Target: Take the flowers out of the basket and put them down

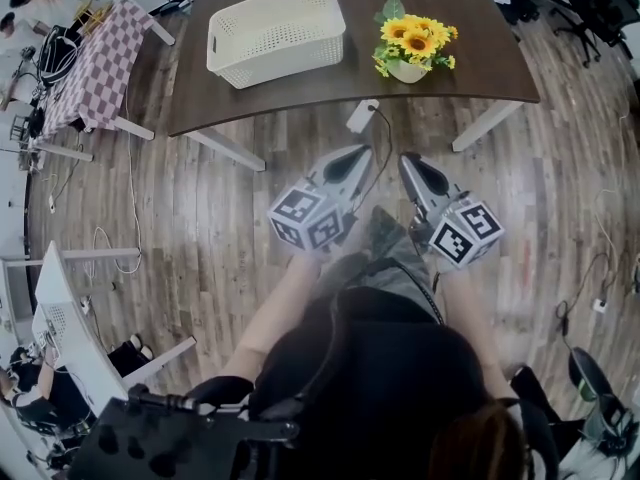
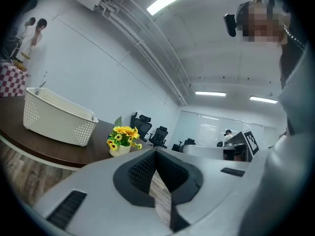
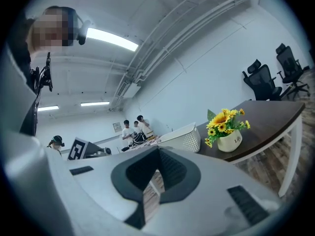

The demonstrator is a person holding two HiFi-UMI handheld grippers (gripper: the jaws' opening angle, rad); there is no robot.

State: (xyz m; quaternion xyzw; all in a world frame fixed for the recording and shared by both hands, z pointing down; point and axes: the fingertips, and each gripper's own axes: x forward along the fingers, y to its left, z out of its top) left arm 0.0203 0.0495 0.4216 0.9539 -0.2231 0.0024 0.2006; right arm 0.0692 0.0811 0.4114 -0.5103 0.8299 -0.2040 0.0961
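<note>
The flowers point(image 1: 415, 40), yellow blooms in a small white pot point(image 1: 407, 71), are being shown standing upright on the dark bench point(image 1: 300, 98). They are just beside the white basket point(image 1: 277, 33) and outside it, to its right in the head view.

Both grippers are being held low over the wooden floor point(image 1: 200, 228), short of the bench's near edge and well apart from the flowers. The left gripper point(image 1: 360, 154) is being held closed with nothing between its jaws, and its tip is being pointed towards the bench. The right gripper point(image 1: 408, 160), near it, is likewise being held closed and empty.

In the left gripper view the flowers point(image 2: 124, 134) are being seen up and left of the closed jaws, with the basket point(image 2: 59, 117) further left. In the right gripper view they are being seen up and right of the jaws. There the basket's lower part is being hidden by the gripper's own body, and the print on the pot is too small to read.

The bench's far side is being cut off by the head view's top edge, and the lower floor is being covered by the person point(image 1: 380, 368).
</note>
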